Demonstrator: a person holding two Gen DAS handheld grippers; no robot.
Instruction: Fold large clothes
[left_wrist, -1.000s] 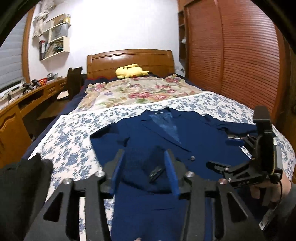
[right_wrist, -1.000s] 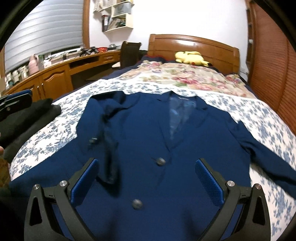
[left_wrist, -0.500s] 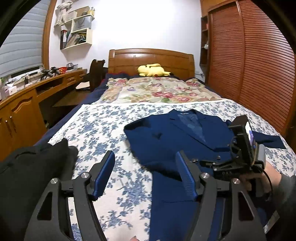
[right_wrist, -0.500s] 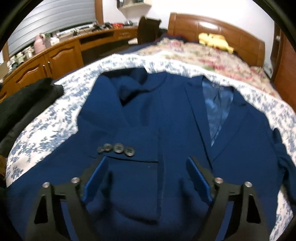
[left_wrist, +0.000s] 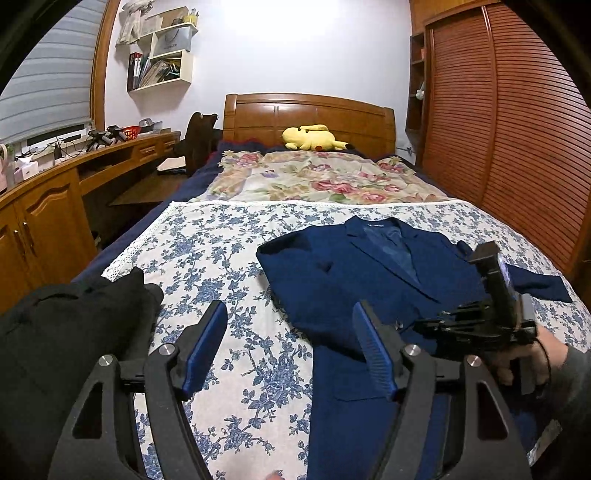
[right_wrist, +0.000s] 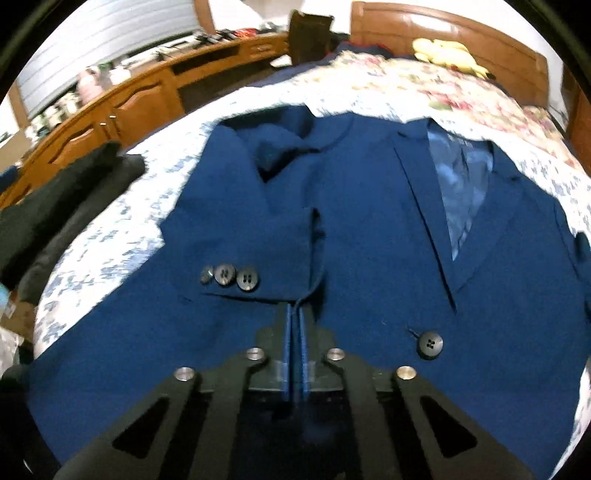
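Note:
A navy blazer (left_wrist: 369, 266) lies face up on the blue-flowered bedspread (left_wrist: 221, 266). Its left sleeve (right_wrist: 258, 236) is folded over the front, and the cuff buttons (right_wrist: 231, 277) show. My right gripper (right_wrist: 295, 314) is shut on the sleeve's cuff edge, with a pinch of navy cloth between the pads. In the left wrist view a hand (left_wrist: 524, 358) holds that gripper low over the blazer. My left gripper (left_wrist: 289, 310) stands open over the bedspread just left of the blazer, with nothing between its fingers.
A black garment (left_wrist: 66, 332) is heaped on the bed's near left corner. A rose-patterned quilt (left_wrist: 314, 177) and a yellow plush toy (left_wrist: 310, 136) lie by the headboard. A wooden desk (left_wrist: 44, 206) runs along the left, and a slatted wardrobe (left_wrist: 517, 129) stands at the right.
My left gripper moved off the blazer to the left and opened wider. My right gripper came down to the folded sleeve's cuff and closed on it.

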